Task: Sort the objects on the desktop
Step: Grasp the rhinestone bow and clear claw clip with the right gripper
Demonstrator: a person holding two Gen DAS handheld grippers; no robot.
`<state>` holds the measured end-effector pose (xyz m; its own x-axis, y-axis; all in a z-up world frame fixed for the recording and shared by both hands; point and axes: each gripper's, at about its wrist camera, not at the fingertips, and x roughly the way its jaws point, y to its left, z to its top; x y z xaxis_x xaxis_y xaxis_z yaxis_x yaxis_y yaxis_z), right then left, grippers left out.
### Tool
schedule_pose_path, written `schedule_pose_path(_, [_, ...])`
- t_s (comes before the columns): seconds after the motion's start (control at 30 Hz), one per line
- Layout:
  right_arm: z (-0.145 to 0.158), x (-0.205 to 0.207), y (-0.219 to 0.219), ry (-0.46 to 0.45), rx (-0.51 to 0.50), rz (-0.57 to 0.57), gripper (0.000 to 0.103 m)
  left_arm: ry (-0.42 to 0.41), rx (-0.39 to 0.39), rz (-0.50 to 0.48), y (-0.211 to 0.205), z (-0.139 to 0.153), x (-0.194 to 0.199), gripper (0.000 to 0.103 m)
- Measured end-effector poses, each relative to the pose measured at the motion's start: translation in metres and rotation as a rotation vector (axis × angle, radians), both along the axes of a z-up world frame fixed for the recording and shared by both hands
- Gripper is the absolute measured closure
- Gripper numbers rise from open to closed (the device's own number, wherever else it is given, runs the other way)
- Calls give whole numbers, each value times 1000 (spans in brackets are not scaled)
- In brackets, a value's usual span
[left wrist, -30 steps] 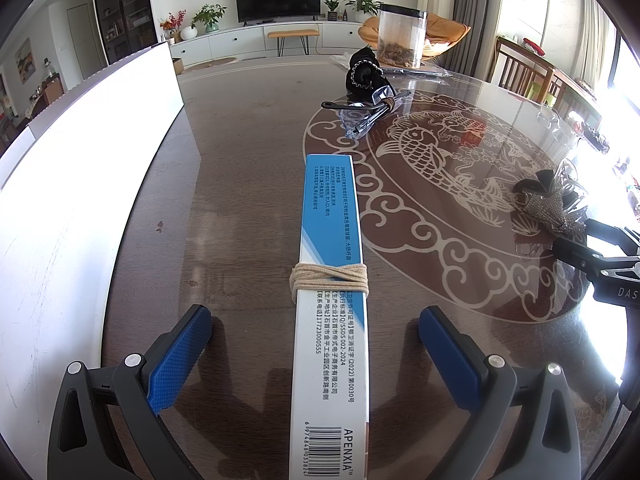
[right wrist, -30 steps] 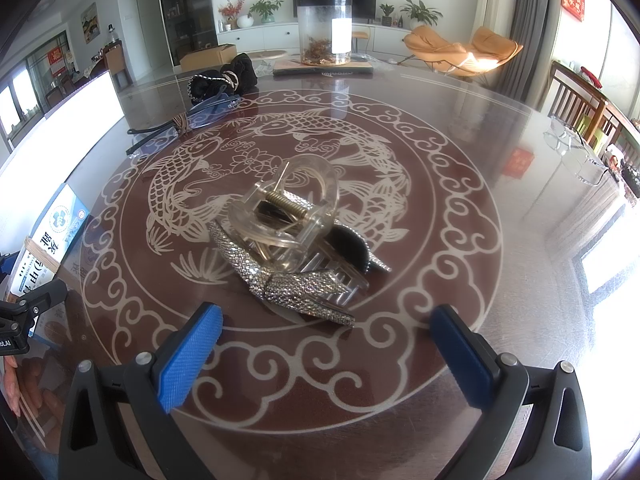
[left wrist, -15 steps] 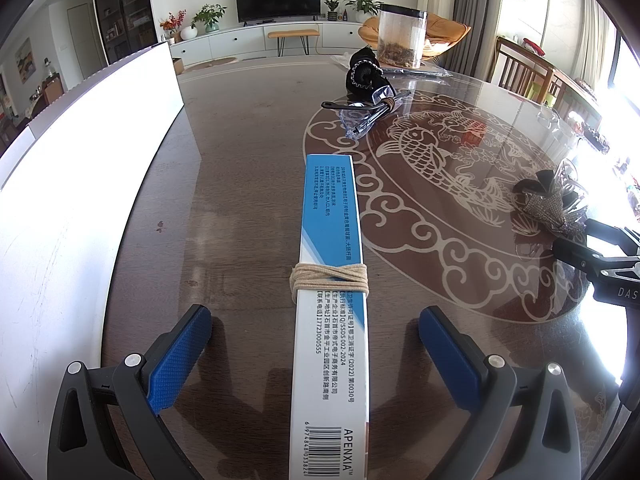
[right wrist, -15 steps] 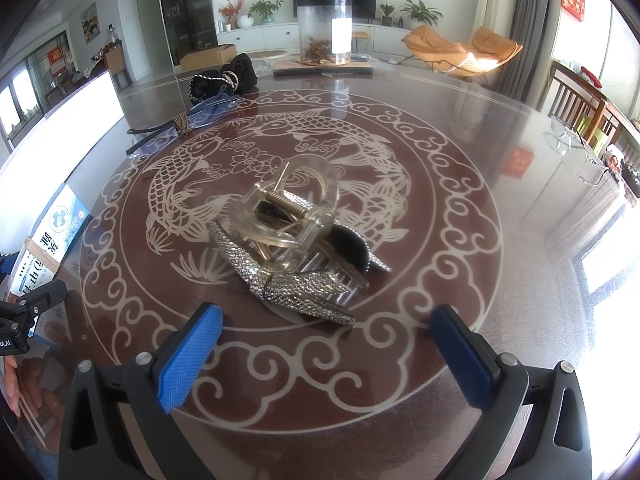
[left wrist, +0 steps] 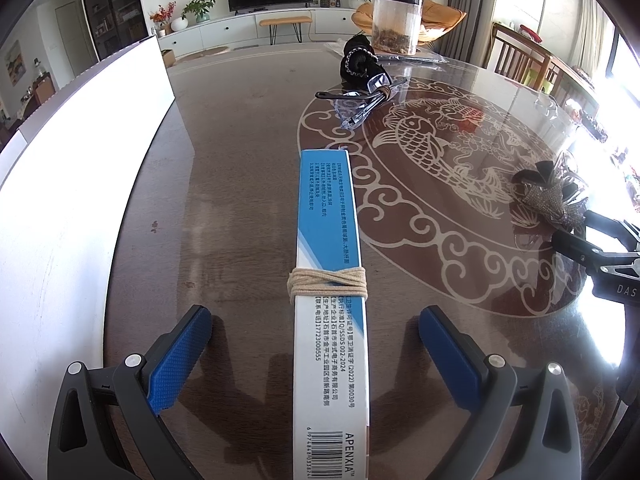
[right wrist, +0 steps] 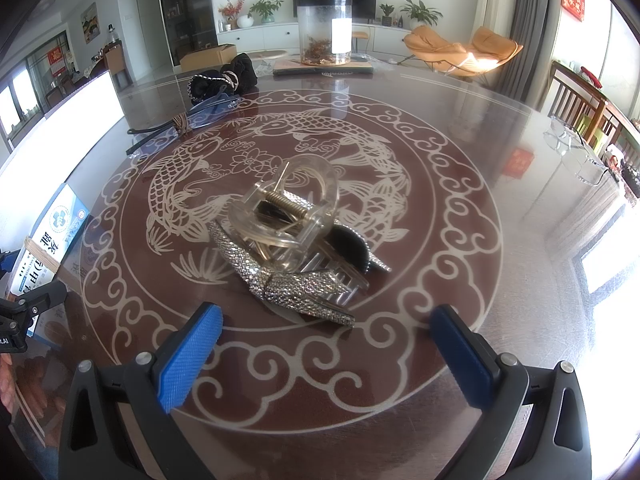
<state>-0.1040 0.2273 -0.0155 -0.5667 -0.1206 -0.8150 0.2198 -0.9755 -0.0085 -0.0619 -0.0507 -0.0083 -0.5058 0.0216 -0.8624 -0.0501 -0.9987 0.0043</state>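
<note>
I hold my left gripper (left wrist: 316,354) wide open around the box (left wrist: 330,320), ready to close, my right gripper (right wrist: 326,350) wide before the clips (right wrist: 292,248), glasses (left wrist: 360,100) beyond the box.

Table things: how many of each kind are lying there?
Boxes: 1, the blue-white box
Hair clips: about 3, piled
Black scrunchies: about 2
Bundled glasses: 1
Clear glasses: 1
Jars: 1
Total: about 9
</note>
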Motion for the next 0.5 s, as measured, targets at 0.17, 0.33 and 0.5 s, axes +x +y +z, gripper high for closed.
schedule_pose_path(0.17, [0,0,0,0,0,0,0,-30,-1,-42,1,2,-5,0])
schedule_pose_path(0.33, [0,-5,-2,-8,-1,54,0,1,0,-71,0,3,0,2])
schedule_pose_path(0.5, [7,-28,-13,-52,88,243,0,41,5,-96,-2,14,5,50])
